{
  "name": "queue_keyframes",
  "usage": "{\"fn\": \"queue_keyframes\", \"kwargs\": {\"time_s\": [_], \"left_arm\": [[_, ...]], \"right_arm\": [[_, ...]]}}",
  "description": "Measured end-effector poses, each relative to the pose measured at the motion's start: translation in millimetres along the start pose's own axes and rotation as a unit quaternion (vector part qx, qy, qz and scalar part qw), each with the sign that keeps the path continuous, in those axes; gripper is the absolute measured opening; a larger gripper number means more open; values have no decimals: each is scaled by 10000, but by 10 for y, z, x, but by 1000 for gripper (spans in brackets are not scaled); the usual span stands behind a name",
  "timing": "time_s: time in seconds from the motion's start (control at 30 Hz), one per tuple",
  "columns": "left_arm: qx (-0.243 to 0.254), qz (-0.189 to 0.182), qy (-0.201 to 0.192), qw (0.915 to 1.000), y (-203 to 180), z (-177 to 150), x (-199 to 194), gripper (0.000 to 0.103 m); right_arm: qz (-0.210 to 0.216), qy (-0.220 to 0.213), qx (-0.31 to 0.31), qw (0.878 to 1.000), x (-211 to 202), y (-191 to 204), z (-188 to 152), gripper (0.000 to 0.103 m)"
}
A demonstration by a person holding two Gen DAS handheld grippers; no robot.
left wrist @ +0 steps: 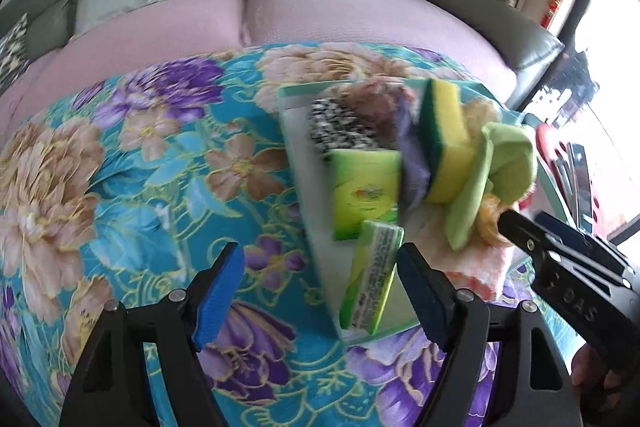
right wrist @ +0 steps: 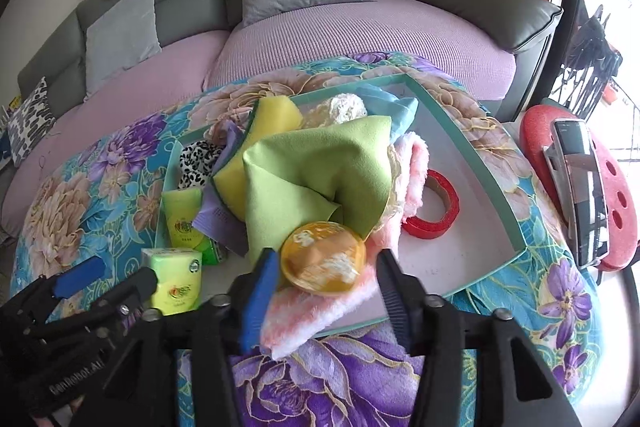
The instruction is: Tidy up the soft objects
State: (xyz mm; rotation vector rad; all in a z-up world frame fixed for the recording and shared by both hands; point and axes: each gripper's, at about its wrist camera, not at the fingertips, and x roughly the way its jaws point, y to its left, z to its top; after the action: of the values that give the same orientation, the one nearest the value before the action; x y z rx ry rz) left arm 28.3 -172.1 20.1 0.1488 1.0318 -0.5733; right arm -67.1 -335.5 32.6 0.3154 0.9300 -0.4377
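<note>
Soft things piled in a shallow tray (left wrist: 296, 163) on a flowered table.
Left wrist: the left gripper (left wrist: 320, 287) stands open around a tissue pack (left wrist: 370, 287), pads clear. Right wrist: the right gripper (right wrist: 326, 291) gapes beside a yellow disc (right wrist: 323, 258) on a pink towel (right wrist: 316, 315), gripping nothing.

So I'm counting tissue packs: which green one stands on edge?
The tissue pack nearest the left gripper, beside its right finger, stands on edge; the other pack lies flat.

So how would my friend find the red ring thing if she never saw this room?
Look at the flowery blanket, then the shallow teal-edged tray on it. Right of the soft pile lies a red tape roll, flat on the bare white floor: the only red hollow ring, beside the pink fluffy cloth.
</note>
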Motion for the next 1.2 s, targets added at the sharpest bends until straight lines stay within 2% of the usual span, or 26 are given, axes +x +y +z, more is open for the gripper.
{"fn": "queue_keyframes", "kwargs": {"time_s": [0.1, 0.17, 0.23, 0.33, 0.8, 0.97, 1.1, 1.2], "left_arm": [[-219, 184, -48, 9996, 142, -22, -21, 87], [-292, 372, -122, 9988, 210, -43, -33, 92], [-357, 477, -184, 9981, 272, -78, -48, 92], [-452, 591, -191, 9970, 366, -144, -46, 92], [-520, 865, -161, 9948, 477, -365, -123, 93], [-464, 1188, -239, 9915, 460, -424, -183, 93], [-521, 1219, -189, 9910, 489, -491, -185, 93], [-512, 1397, -201, 9887, 487, -533, -197, 93]], "right_arm": [[-3, 65, -69, 10000, 12, 43, -30, 63], [2, 84, -168, 9998, 9, 87, -62, 72], [34, 119, -326, 9994, -5, 135, -97, 74], [24, 127, -423, 9990, -16, 190, -159, 84], [-84, 207, -657, 9976, -81, 306, -381, 85], [-82, 277, -751, 9968, -87, 344, -473, 85], [-80, 310, -827, 9961, -98, 367, -532, 85], [-63, 300, -834, 9960, -113, 363, -553, 85]]}}
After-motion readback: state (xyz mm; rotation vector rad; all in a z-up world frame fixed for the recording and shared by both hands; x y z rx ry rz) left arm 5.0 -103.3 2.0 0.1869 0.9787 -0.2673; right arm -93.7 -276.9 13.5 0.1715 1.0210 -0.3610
